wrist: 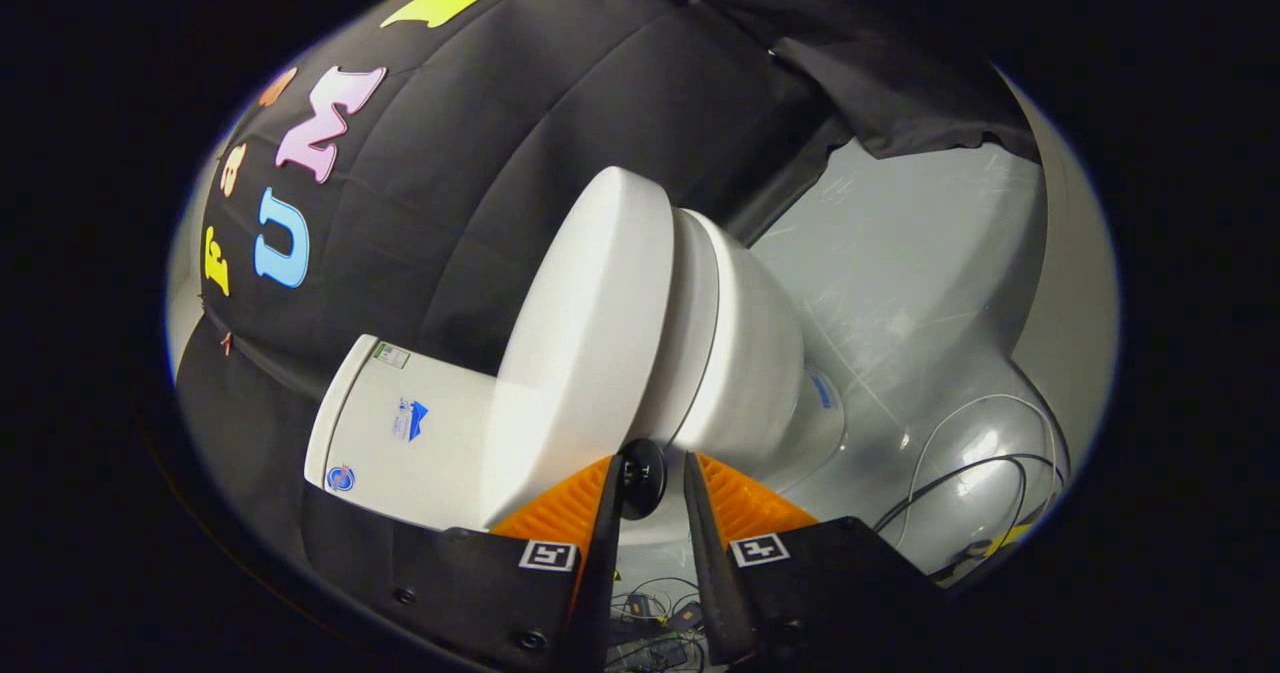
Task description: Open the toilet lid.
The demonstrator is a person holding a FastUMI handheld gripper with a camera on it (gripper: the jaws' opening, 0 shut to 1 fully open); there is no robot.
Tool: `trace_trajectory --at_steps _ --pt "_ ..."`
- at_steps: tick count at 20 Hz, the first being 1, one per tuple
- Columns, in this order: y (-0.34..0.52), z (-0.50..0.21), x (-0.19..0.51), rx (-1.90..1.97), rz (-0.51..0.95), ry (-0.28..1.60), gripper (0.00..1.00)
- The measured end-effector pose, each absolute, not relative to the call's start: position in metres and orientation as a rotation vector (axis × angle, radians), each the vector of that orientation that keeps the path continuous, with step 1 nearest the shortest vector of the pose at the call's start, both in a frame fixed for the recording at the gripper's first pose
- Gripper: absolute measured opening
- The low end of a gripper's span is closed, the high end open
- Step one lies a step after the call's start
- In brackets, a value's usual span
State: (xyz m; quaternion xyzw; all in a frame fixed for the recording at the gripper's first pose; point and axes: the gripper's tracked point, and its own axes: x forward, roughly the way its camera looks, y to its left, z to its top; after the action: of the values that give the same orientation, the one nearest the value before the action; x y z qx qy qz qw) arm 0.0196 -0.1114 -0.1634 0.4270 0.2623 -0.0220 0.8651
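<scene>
The white toilet (pixel 720 353) lies just beyond the gripper (pixel 655 483), tilted in the view, its tank (pixel 410 433) to the left against the black cloth wall. The toilet lid (pixel 590 343) stands partly raised off the bowl, so the lift seems underway, not finished. The jaws sit narrowly parted around a small black knob (pixel 642 475) at the lid's near edge; whether they press it I cannot tell. Cables (pixel 980 493) trail on the grey floor (pixel 900 253) to the right.

- A white toilet lid (pixel 585 353) is seen just ahead of the gripper (pixel 655 478) fingers, smooth and rounded, lying closed against the seat of the white toilet (pixel 745 353).
- A small black knob (pixel 640 476) at the lid's front edge sits between the nearly closed fingertips; contact cannot be judged.
</scene>
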Motion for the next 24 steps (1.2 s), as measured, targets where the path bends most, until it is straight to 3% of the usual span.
trace_trajectory --at_steps 1,3,9,10,24 --pt "-0.111 -0.164 0.018 0.901 -0.047 0.553 0.41" --pt "-0.111 -0.160 0.015 0.935 -0.063 0.548 0.17" --pt "-0.123 -0.158 0.026 0.989 -0.024 0.550 0.18" --pt "-0.119 -0.169 0.044 1.029 -0.037 0.549 0.05" --pt "-0.108 -0.152 0.022 1.024 -0.065 0.567 0.05"
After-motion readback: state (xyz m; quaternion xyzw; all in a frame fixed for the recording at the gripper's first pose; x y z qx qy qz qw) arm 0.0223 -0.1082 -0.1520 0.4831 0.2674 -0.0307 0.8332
